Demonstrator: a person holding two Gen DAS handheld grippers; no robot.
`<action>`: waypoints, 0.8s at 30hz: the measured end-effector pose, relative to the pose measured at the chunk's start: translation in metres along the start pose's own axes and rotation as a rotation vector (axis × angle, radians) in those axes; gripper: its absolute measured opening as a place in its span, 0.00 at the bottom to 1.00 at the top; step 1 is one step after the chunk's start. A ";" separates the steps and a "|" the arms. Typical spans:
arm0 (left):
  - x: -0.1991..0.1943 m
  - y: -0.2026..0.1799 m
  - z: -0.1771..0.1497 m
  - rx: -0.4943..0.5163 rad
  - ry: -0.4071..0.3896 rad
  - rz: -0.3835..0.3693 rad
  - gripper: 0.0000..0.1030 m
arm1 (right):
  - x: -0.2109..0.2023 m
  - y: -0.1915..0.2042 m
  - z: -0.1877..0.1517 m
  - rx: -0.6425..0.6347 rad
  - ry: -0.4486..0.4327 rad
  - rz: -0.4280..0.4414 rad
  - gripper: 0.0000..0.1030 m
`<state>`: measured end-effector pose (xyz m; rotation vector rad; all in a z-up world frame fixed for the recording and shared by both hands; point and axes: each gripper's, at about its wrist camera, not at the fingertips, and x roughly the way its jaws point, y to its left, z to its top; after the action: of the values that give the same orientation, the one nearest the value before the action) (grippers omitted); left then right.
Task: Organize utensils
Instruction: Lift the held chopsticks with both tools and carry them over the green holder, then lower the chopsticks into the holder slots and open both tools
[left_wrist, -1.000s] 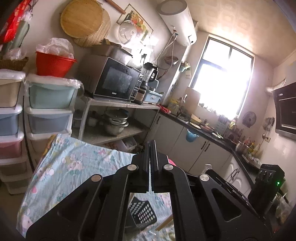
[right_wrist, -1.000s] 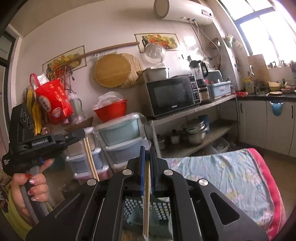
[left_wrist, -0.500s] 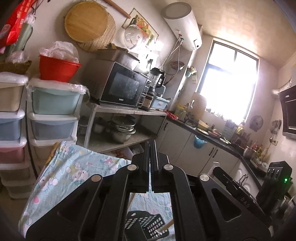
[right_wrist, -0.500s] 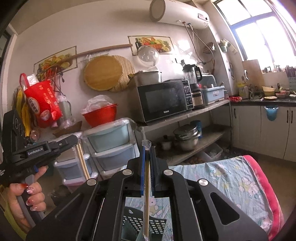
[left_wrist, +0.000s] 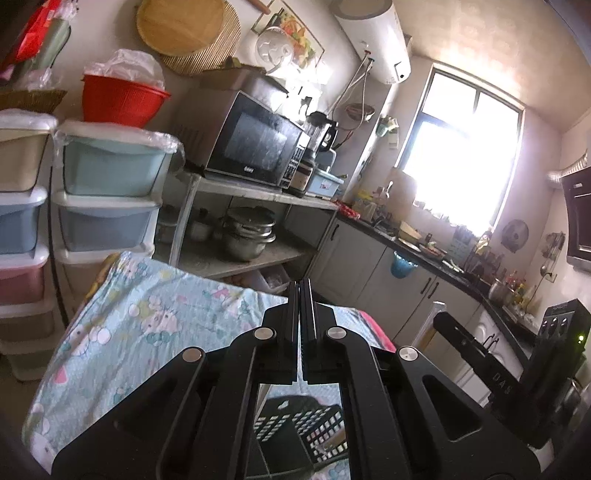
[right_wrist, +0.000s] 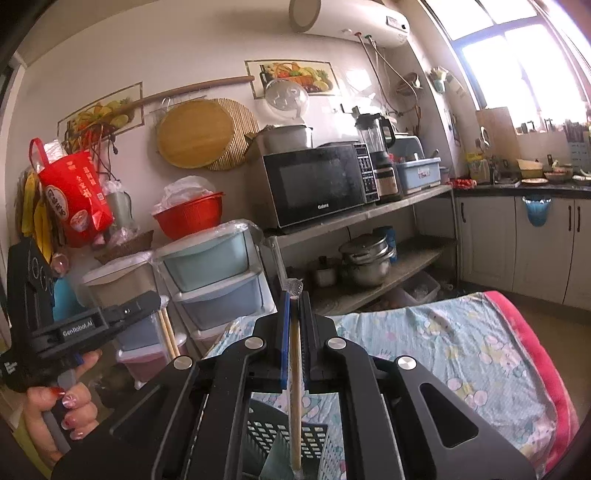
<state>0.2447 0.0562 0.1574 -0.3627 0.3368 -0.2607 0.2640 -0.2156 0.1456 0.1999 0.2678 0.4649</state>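
Left view: the left tongs (left_wrist: 299, 295) are pinched tight, and what they hold is hidden here. A black basket (left_wrist: 295, 424) sits below them.

Right view: the right tongs (right_wrist: 294, 301) squeeze a wrapped chopstick (right_wrist: 294, 369) that hangs over the basket (right_wrist: 273, 439). The left tongs (right_wrist: 157, 299) off to the left pinch two chopsticks (right_wrist: 168, 334)

we see a pale wooden chopstick in a clear plastic sleeve (right_wrist: 294, 387) standing nearly upright, its lower end reaching down into a black perforated basket (right_wrist: 266, 439) and its crinkled sleeve top poking up above. the basket sits on a blue cartoon-print cloth; its walls are a grid of small rectangular holes. off to the left a pair of bare wooden chopsticks (right_wrist: 168, 334) hangs slightly tilted. in the left wrist view the same basket (left_wrist: 295, 424) shows its open top.
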 end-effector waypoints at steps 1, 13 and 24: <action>0.001 0.001 -0.003 -0.002 0.005 0.003 0.00 | 0.001 -0.001 -0.001 0.006 0.004 0.001 0.06; -0.001 0.022 -0.039 -0.037 0.058 0.053 0.04 | -0.007 -0.016 -0.027 0.048 0.057 -0.015 0.19; -0.011 0.025 -0.060 -0.025 0.090 0.113 0.32 | -0.018 -0.014 -0.049 0.044 0.119 -0.019 0.35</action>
<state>0.2172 0.0644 0.0979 -0.3562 0.4485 -0.1625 0.2402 -0.2299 0.0994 0.2122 0.3966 0.4528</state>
